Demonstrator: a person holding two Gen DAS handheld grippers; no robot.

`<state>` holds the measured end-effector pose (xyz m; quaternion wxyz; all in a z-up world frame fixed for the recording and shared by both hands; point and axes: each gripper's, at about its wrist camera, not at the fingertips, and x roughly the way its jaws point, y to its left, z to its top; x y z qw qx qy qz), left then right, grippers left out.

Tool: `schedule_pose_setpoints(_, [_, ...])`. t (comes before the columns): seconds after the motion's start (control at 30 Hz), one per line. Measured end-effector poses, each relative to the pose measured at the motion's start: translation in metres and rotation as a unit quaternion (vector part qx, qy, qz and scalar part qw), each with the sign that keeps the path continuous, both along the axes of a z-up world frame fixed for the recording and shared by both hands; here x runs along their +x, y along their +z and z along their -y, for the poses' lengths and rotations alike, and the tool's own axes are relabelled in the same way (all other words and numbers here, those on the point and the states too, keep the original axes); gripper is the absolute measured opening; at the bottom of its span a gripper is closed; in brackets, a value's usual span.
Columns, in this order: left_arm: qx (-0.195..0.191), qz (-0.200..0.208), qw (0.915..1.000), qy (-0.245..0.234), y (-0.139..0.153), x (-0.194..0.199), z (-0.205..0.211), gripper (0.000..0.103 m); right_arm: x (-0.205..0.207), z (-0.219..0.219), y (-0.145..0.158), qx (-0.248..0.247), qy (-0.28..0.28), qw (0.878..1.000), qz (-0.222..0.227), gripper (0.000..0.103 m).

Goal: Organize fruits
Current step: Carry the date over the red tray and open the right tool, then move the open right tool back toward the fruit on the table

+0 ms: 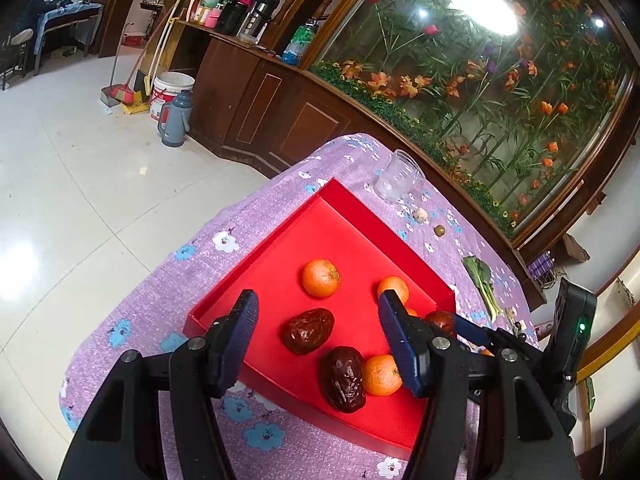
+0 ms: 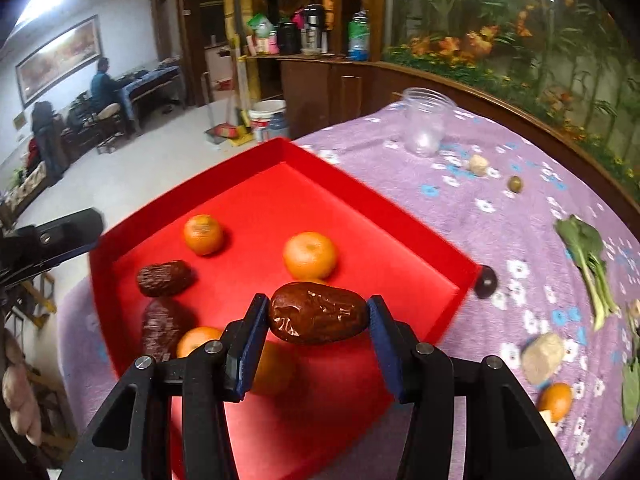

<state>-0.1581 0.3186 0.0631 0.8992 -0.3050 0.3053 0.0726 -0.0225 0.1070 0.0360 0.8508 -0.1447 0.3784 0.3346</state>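
A red tray [image 1: 320, 232] on the purple flowered cloth holds several oranges and two dark dates. My left gripper [image 1: 320, 320] hovers open over the tray, its pads apart above a date [image 1: 308, 330] that lies on the tray floor; an orange [image 1: 321, 278] sits just beyond. My right gripper [image 2: 318, 322] is shut on a third brown date [image 2: 318, 314], held crosswise between its blue pads above the tray [image 2: 360, 196]. Under it lie an orange [image 2: 310, 255] and two dates [image 2: 164, 278]. In the left wrist view the right gripper [image 1: 454, 324] shows at the tray's right edge.
On the cloth right of the tray lie a small dark fruit [image 2: 486, 280], a leafy green [image 2: 588, 256], a pale lump [image 2: 542, 356], an orange [image 2: 556, 400] and a clear jar [image 2: 426, 120]. The table's edge drops to a tiled floor on the left.
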Motion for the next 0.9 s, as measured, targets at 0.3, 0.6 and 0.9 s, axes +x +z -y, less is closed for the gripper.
schedule_pose_setpoints(0.3, [0.008,0.001,0.9999,-0.009,0.004,0.001,0.005,0.062,0.011,0.039,0.019,0.042,-0.047,0.998,0.002,0.071])
schedule_pose_setpoints(0.6, [0.021,-0.001,0.9995,-0.023,0.01,0.002,0.018,0.066,0.029,0.17,0.041,0.092,-0.189,0.978,-0.003,0.072])
schedule_pose_setpoints(0.9, [0.053,-0.019,0.9955,-0.076,0.015,0.022,0.069,0.067,0.03,0.269,0.019,0.116,-0.278,0.952,-0.051,0.072])
